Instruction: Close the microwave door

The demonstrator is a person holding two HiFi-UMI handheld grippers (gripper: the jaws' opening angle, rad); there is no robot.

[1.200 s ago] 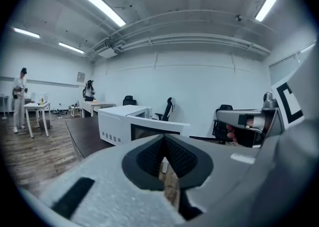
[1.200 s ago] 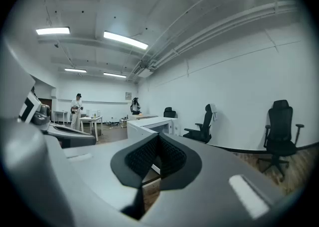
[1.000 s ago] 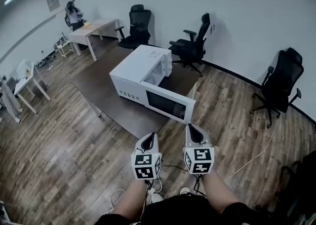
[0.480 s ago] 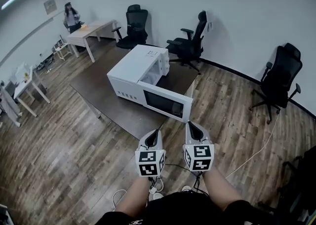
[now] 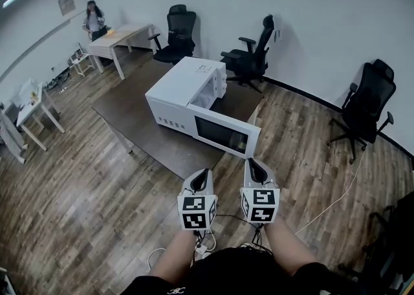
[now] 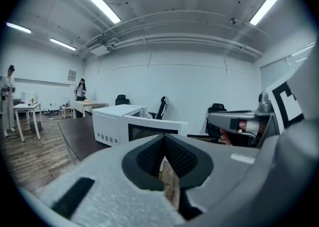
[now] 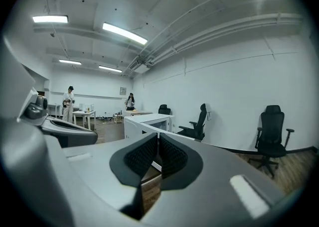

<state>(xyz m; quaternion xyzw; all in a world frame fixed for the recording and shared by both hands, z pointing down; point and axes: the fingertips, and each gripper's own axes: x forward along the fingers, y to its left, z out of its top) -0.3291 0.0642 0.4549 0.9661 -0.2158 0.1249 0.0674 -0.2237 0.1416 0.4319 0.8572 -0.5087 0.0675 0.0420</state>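
Observation:
A white microwave [image 5: 184,90] stands on a dark brown table [image 5: 139,129], its door [image 5: 226,133] swung open toward me. Both grippers hang side by side in front of the table's near corner, short of the door and touching nothing. My left gripper [image 5: 204,174] is shut and empty; in the left gripper view its pads [image 6: 172,154] meet, with the microwave [image 6: 117,121] ahead. My right gripper [image 5: 251,163] is opening: a thin slit shows between its pads [image 7: 142,159], nothing in it. The microwave [image 7: 144,120] lies straight ahead of it.
Black office chairs stand behind the table [image 5: 253,54], [image 5: 178,35] and at the right wall [image 5: 365,109]. A person [image 5: 94,19] is at a light desk [image 5: 123,36] in the far corner. Small white tables [image 5: 32,103] line the left side. A cable [image 5: 330,206] trails over the wooden floor.
The head view has shifted a little. Both grippers keep their place before the table, and the microwave door stays open.

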